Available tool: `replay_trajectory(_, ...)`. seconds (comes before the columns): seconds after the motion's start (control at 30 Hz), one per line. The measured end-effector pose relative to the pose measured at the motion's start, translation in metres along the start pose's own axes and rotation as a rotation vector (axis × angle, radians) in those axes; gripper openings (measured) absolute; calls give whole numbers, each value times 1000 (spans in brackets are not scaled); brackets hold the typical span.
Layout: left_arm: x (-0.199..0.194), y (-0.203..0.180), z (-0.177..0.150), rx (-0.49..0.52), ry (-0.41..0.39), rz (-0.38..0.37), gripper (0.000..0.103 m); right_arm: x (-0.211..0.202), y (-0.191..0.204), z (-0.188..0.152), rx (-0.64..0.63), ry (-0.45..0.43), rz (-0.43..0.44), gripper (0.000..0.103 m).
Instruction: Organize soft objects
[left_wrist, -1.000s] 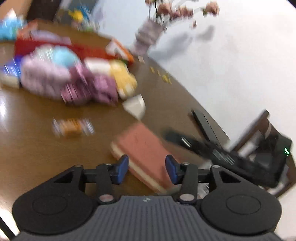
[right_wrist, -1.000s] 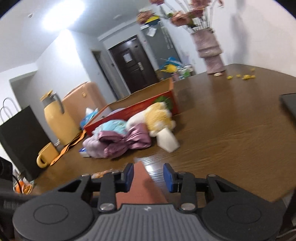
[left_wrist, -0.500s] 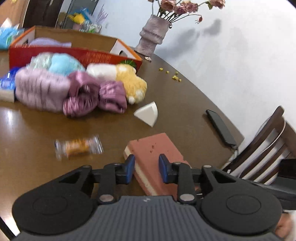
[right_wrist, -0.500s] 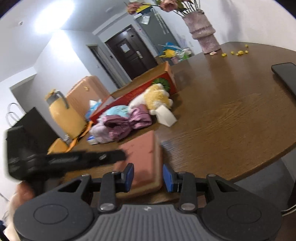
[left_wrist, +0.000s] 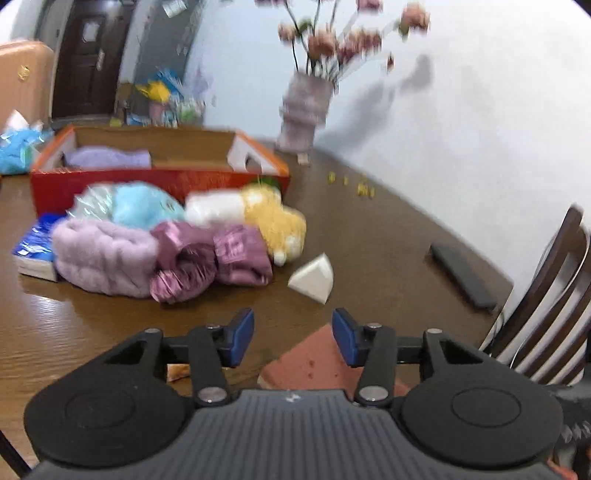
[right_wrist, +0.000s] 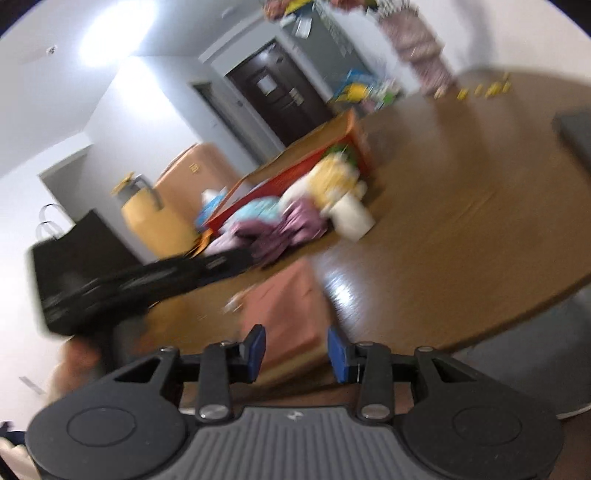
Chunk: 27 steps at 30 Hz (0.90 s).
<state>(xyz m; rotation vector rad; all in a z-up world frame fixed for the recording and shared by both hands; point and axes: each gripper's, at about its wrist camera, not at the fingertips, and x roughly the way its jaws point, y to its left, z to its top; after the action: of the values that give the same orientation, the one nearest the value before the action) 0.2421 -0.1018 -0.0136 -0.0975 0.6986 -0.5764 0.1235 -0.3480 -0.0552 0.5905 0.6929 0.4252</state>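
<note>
Widening over the sponge (left_wrist: 314, 363), the left gripper (left_wrist: 293, 338) has just been opening (nothing pinched); the right gripper (right_wrist: 296, 352) stands apart, empty; pickup pending.

No legible text, label, brand name or number appears in either view. Print on the red box (left_wrist: 159, 181) and the blue packet (left_wrist: 35, 240) is blurred beyond reading. A small logo mark on each gripper housing is indistinct.
</note>
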Motion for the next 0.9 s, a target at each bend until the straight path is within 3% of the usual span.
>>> replay_trajectory(0.07, 10, 2, -2, -29, 60, -23, 38, 11, 2, -4, 26, 4, 5, 37)
replay_trajectory(0.23, -5, 6, -16, -124, 71, -23, 39, 25, -1, 5, 48, -103, -76, 37)
replay_trajectory(0.43, -6, 16, -18, -185, 69, -33, 40, 32, -6, 17, 18, -89, -103, 37)
replay_trajectory(0.5, -1, 17, -19, -209, 85, -55, 33, 33, -8, 17, 18, -71, -103, 35)
replay_trajectory(0.6, -6, 8, -18, -187, 56, -38, 32, 32, -6, 18, 10, -73, -123, 31)
replay_trajectory(0.7, -17, 7, 1, -178, -24, -41, 31, 27, 5, 37, -14, -113, -106, 30)
replay_trajectory(0.77, -27, 13, 27, -171, -111, -37, 31, 30, 21, 61, -77, -145, -92, 30)
replay_trajectory(0.9, -31, 49, 92, -190, -231, 11, 31, 71, 64, 141, -216, -183, -59, 30)
